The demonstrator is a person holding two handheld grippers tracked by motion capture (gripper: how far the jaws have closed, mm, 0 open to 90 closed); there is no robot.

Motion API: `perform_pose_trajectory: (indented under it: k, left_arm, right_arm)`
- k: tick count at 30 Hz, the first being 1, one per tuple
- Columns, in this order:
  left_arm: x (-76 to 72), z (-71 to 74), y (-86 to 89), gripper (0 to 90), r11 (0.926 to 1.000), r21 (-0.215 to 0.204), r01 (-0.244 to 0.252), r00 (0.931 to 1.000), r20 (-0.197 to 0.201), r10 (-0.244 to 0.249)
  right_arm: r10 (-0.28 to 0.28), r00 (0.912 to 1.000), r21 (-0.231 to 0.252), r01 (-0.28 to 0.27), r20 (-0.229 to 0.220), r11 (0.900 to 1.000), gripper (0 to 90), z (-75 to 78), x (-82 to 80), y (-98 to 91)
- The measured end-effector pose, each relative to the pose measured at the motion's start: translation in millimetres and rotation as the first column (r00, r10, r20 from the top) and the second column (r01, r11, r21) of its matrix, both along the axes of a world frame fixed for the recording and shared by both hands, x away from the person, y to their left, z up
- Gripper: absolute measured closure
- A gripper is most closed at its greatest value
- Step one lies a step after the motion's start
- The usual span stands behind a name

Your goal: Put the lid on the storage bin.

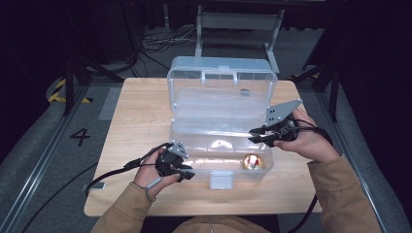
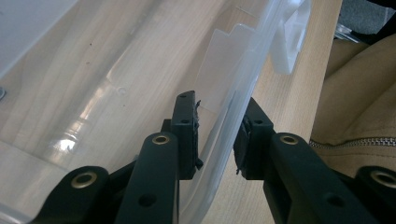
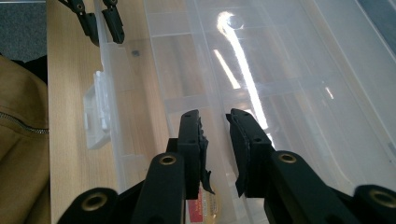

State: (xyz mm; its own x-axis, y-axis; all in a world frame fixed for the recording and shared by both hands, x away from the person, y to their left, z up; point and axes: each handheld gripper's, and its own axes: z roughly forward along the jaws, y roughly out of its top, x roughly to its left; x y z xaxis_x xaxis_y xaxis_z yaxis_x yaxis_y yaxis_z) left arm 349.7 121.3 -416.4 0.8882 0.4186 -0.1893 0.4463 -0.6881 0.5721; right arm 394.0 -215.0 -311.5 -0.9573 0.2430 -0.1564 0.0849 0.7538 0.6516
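Clear plastic made up the storage box (image 1: 221,145), which stood open at the middle of the wooden table (image 1: 141,111), lid upright behind it. The left gripper (image 1: 187,173) sat at the box's front left corner, its jaws part open astride the front wall (image 2: 224,126), one inside and one outside; whether the pads pressed it I could not tell. The right gripper (image 1: 253,135) hung over the right end, jaws part open and holding nothing. A small gold-topped round thing (image 1: 252,161) lay inside, front right.

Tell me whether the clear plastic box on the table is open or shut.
Open. The clear box has its lid standing upright behind the base, its front latch hangs free, and the inside compartments show.
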Motion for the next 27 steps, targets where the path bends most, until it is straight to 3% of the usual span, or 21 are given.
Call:
perform_pose_trajectory:
  k: [27]
  left_arm:
    - [0.1, 0.0, 0.1, 72.7, 1.0000, 0.001, 0.001, 1.0000, 0.001, -0.001]
  right_arm:
    - [0.011, 0.9999, -0.001, -0.011, -0.009, 0.9999, 80.8, -4.9, -5.6, -1.4]
